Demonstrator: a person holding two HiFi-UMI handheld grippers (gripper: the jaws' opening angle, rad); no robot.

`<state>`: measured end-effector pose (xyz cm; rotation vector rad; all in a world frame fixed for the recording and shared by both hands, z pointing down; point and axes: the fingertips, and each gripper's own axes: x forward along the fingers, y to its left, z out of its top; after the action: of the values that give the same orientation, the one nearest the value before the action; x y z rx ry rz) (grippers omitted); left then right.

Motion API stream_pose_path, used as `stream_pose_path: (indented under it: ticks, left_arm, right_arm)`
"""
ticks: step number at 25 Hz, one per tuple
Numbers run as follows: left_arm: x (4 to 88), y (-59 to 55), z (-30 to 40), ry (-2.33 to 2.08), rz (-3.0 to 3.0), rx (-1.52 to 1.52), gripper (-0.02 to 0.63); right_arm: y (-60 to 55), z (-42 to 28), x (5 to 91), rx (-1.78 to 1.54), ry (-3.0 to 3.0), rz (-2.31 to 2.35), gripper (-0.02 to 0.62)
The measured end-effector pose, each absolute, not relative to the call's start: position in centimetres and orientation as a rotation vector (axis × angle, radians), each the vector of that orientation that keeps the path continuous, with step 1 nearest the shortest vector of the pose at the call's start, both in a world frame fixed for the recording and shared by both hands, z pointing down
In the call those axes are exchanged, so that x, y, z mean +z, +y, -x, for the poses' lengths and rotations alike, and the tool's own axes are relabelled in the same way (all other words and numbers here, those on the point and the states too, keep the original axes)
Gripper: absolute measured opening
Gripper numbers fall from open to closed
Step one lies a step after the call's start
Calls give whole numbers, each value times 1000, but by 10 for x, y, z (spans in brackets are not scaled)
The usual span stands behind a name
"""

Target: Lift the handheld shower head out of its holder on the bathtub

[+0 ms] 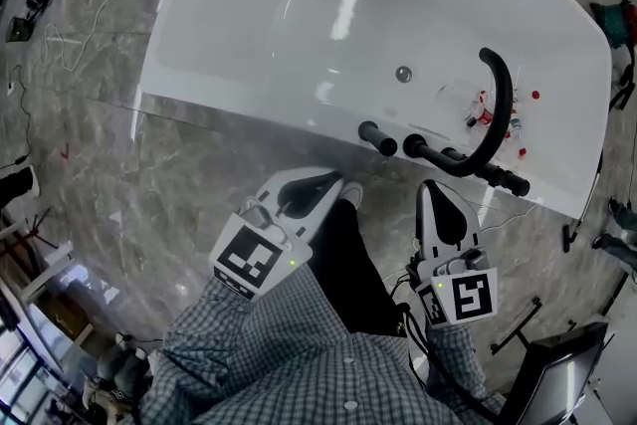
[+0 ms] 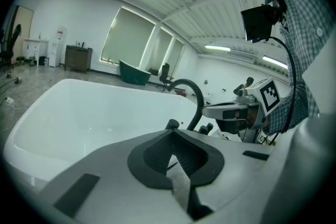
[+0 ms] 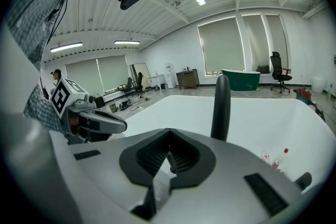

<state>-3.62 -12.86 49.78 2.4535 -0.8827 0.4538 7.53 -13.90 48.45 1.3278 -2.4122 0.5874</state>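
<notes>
Left tongs (image 1: 328,184) and right tongs (image 1: 434,189) side by side, both closed, empty, angled down toward bathtub (image 1: 259,35) rim.

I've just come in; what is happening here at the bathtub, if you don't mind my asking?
A person in a checked shirt stands at a white bathtub, holding a gripper in each hand. The left gripper and the right gripper are both held near the tub's near rim with their fingers closed on nothing. Neither touches the black fittings mounted on that rim, so nothing has been gripped or lifted out yet.
</notes>
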Motion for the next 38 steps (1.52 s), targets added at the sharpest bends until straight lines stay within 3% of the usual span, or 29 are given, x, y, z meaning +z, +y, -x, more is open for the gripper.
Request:
stream_pose_path:
  ticks: [12, 30, 38]
  left_arm:
    - [570, -146, 34, -899, -2444, 454, 8]
    - [664, -142, 1, -677, -2557, 712, 12]
    - [694, -149, -2, -621, -2604, 917, 101]
  right_arm:
    - [-141, -78, 544, 674, -2375, -1356, 15]
    - [-126, -75, 603, 757, -2338, -1291, 15]
    - [-124, -75, 613, 794, -2324, -1312, 15]
